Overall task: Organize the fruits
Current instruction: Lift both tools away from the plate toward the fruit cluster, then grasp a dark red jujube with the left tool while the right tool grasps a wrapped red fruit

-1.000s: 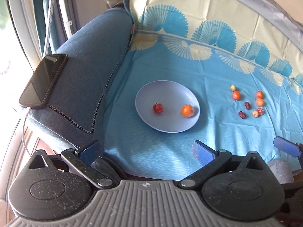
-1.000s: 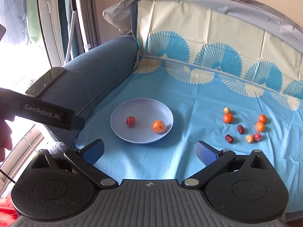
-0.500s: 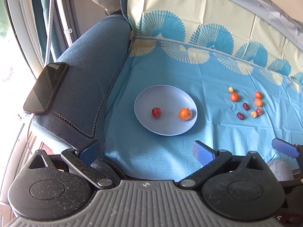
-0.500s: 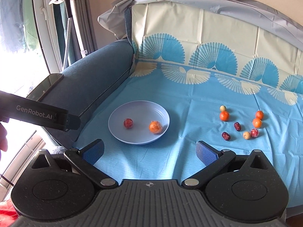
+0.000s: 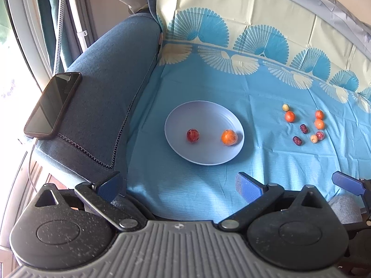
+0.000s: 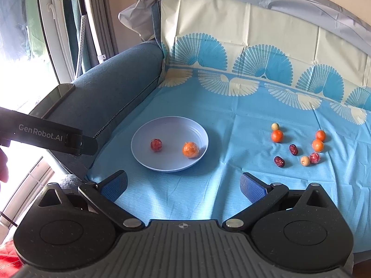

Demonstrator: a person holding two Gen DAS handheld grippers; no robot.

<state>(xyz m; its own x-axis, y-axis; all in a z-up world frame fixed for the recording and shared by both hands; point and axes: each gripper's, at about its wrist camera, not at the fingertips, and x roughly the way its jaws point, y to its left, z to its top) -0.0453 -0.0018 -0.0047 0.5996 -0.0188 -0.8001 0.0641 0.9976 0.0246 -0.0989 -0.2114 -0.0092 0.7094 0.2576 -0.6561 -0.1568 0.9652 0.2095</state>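
Observation:
A pale lilac plate [image 5: 204, 113] [image 6: 170, 125] lies on the blue cloth and holds a red fruit [image 5: 192, 135] [image 6: 156, 144] and an orange fruit [image 5: 229, 137] [image 6: 190, 149]. Several small loose fruits sit in a cluster to its right: orange ones [image 5: 289, 116] [image 6: 277, 136], dark red dates [image 5: 297, 140] [image 6: 279, 161] and pale round ones [image 5: 286, 107] [image 6: 305, 161]. My left gripper [image 5: 179, 185] hangs open near the cloth's front edge, nothing between its fingers. My right gripper [image 6: 184, 186] is open too, well short of the plate.
A blue sofa armrest [image 5: 104, 88] rises left of the cloth, with a black phone [image 5: 52, 105] lying on it. The sofa back [image 6: 255, 34] is draped in patterned cloth. The other gripper's black strap [image 6: 46, 136] crosses the right wrist view's left side. Curtains and a window stand far left.
Both grippers have drawn back and risen a little, so plate and fruits look slightly smaller and lower. Nothing on the cloth has moved. Both stay open.

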